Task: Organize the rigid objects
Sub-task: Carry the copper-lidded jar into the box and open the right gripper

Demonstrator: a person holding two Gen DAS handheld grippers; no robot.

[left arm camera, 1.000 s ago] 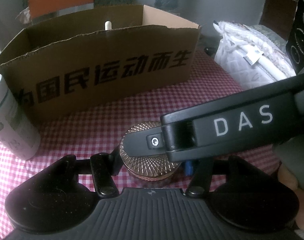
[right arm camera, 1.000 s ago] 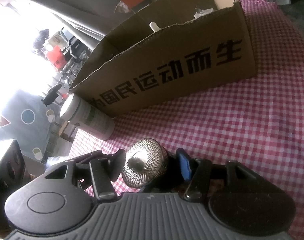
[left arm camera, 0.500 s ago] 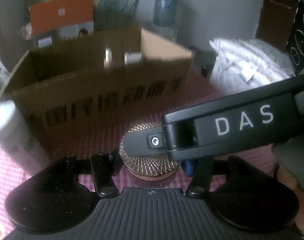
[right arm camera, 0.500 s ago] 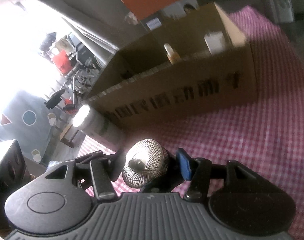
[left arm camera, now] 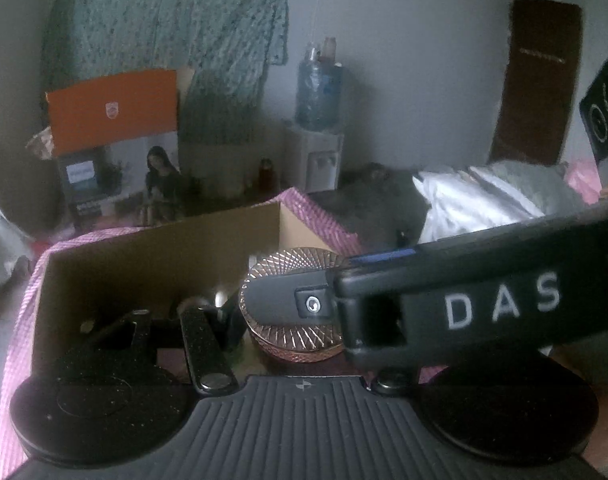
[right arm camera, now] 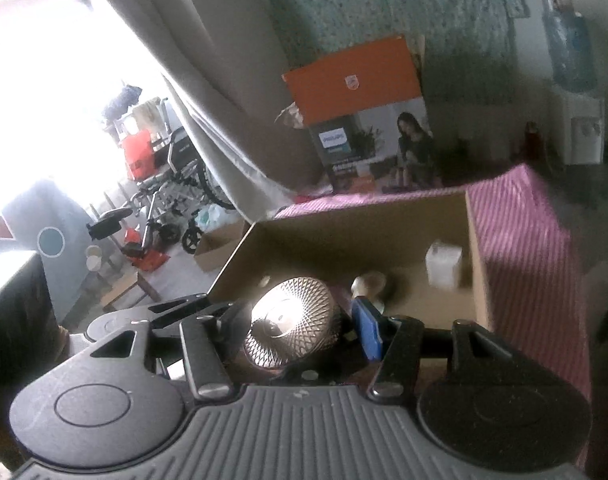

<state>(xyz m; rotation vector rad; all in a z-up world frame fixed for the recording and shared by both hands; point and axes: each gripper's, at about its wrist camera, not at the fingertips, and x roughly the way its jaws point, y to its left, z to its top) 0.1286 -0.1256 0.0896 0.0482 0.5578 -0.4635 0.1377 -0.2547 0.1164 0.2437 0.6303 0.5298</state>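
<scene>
Both tongs, left and right, tilt downward, jaws clamped partway.

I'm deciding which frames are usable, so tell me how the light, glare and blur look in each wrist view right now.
Left wrist view: dim and bluish, soft motion blur on the cardboard box, fisheye bending at the edges; the round patterned jar stays fairly sharp. Right wrist view: the window is blown out white, the room beyond is hazy, and glare glints off the jar's lid.
</scene>
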